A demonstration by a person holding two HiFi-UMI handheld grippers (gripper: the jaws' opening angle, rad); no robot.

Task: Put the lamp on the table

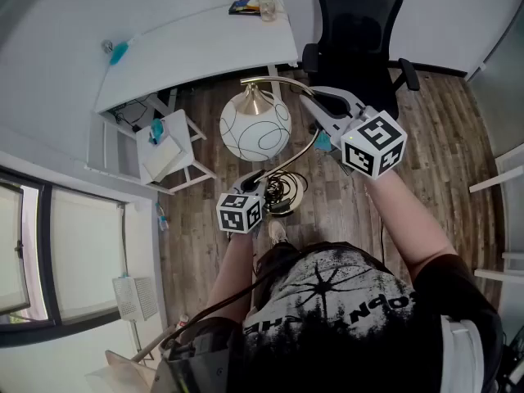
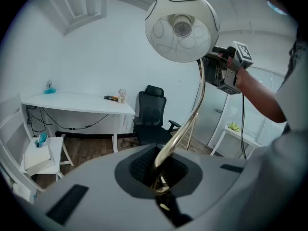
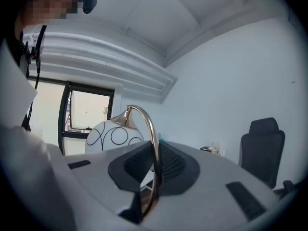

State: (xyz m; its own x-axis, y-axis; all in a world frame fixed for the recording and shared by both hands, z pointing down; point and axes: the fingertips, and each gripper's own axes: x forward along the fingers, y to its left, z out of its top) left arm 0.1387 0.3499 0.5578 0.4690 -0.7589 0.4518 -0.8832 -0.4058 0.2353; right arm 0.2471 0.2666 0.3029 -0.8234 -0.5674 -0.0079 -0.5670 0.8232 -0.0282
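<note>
Upper left of frame: table (image 1: 205,47), not yet reached. Lower centre: left tool (image 1: 260,182) clenched on the lower brass stem, probably bearing the weight. Centre: lamp (image 1: 255,125) airborne over the floor. Right: right tool (image 1: 315,105) clenched on the stem's upper arch, likely steadying the globe.

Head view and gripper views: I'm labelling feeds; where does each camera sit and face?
Head view: on the head, steeply down at the lamp; left gripper, right gripper, shirt show.
Left gripper view: on left gripper, up the stem to the shade; right forearm shows.
Right gripper view: on right gripper, along the stem toward a window; torso shows.
Gripper views share the shade.
</note>
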